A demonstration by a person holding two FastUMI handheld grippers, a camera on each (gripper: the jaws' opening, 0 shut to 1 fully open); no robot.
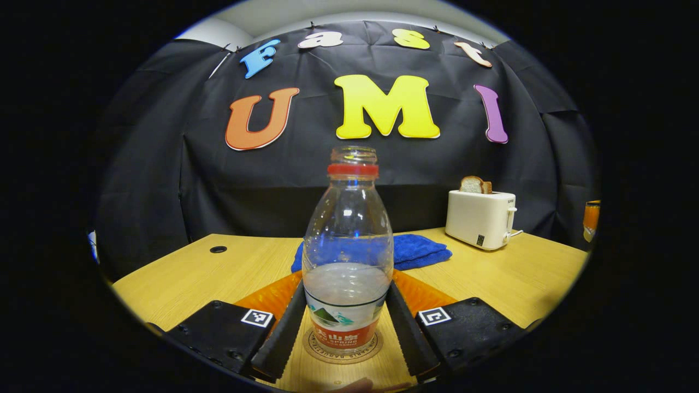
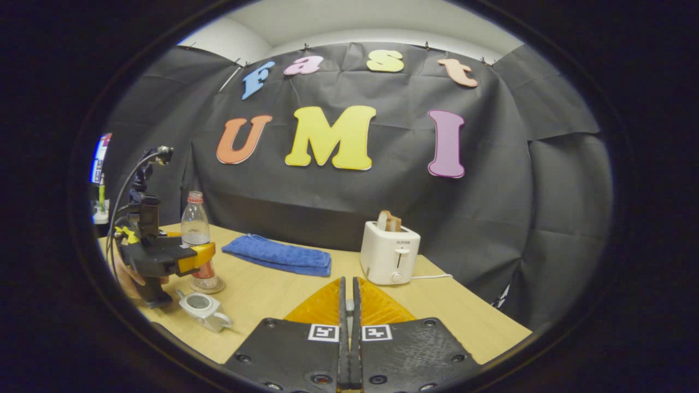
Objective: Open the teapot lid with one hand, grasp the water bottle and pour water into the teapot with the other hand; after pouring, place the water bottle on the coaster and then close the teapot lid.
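A clear water bottle (image 1: pixel 348 245) with a red neck ring and no cap stands upright on a round coaster (image 1: pixel 349 358), partly filled. My left gripper (image 1: pixel 347 286) has a finger pressed against each side of its lower body. The right gripper view shows that same bottle (image 2: pixel 195 229) on the coaster (image 2: pixel 208 287) at the table's left end, with the left gripper (image 2: pixel 203 256) around it and a hand behind. A small white teapot (image 2: pixel 204 309) sits just in front, its top open; I cannot make out the lid. My right gripper (image 2: pixel 348 281) hovers over the table, shut, with nothing visible between its fingers.
A folded blue cloth (image 2: pixel 278 254) lies behind the bottle, mid-table. A white toaster (image 2: pixel 389 254) with a bread slice stands to the right, its cord trailing off. The wooden table (image 2: pixel 458 316) ends at the black cloth wall. A cable hole (image 1: pixel 218 249) sits at the far left.
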